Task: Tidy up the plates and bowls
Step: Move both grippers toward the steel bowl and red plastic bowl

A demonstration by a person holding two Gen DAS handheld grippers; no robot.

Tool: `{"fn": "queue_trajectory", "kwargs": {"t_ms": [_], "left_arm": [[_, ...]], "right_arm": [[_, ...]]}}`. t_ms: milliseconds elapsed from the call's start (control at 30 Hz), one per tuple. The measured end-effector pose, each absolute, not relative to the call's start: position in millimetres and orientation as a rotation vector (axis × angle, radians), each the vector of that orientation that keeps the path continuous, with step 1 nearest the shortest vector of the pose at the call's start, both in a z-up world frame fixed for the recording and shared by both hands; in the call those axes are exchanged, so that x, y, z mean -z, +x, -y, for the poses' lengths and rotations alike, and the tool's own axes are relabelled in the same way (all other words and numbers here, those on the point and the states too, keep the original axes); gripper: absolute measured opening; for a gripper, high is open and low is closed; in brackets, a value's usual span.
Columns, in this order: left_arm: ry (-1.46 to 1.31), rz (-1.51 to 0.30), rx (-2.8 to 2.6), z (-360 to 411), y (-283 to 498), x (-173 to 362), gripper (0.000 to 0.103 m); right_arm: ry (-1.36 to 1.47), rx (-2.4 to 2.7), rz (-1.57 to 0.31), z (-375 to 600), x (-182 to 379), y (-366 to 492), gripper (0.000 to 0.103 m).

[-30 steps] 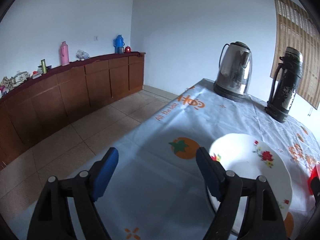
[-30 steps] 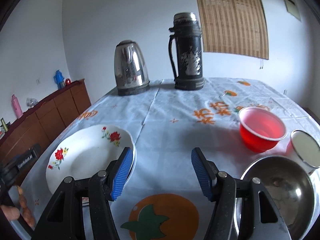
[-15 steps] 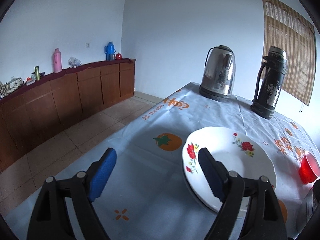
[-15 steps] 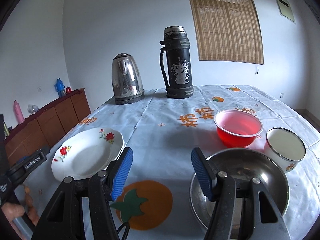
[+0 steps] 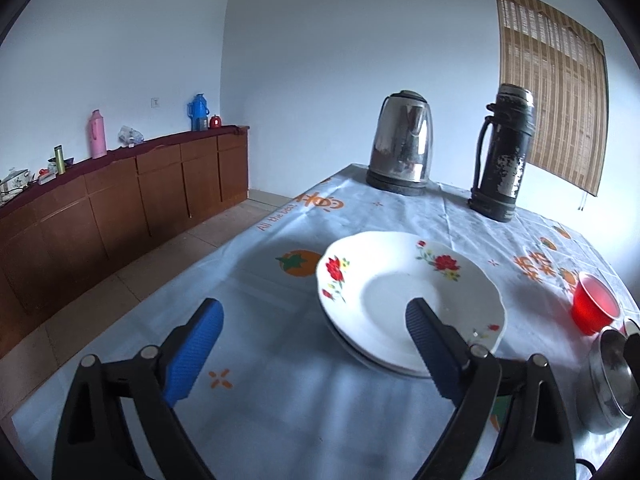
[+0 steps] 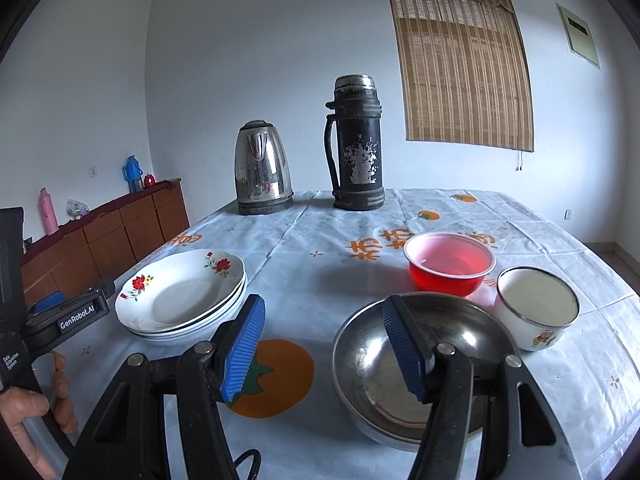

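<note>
Right gripper (image 6: pixel 324 344), released, hovers over the steel bowl (image 6: pixel 424 364); left gripper (image 5: pixel 314 344), also released, hovers near the floral plates (image 5: pixel 408 300), already stacked on the surface (image 6: pixel 320 432). Red bowl (image 6: pixel 450 264) and enamel bowl (image 6: pixel 536 308) remain unnested.
</note>
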State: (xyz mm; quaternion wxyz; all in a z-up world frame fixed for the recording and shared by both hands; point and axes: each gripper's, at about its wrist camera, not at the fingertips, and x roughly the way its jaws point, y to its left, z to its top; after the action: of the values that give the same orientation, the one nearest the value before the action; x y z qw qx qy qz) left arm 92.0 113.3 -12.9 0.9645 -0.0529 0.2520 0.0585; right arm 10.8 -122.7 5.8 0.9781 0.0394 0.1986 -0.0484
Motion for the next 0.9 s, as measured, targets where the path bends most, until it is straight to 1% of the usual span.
{"fn": "queue_trajectory", "kwargs": {"t_ms": [33, 500, 900], "left_arm": [[-0.105, -0.510, -0.112, -110, 88, 13, 0.094], [-0.030, -0.515, -0.019, -66, 54, 12, 0.094], [-0.011, -0.566, 0.092, -27, 43, 16, 0.094]], "right_arm": [[0.077, 0.100, -0.393, 124, -6, 8, 0.073], [0.037, 0.145, -0.357, 146, -9, -26, 0.073], [0.067, 0.283, -0.358, 204, -6, -66, 0.073]]}}
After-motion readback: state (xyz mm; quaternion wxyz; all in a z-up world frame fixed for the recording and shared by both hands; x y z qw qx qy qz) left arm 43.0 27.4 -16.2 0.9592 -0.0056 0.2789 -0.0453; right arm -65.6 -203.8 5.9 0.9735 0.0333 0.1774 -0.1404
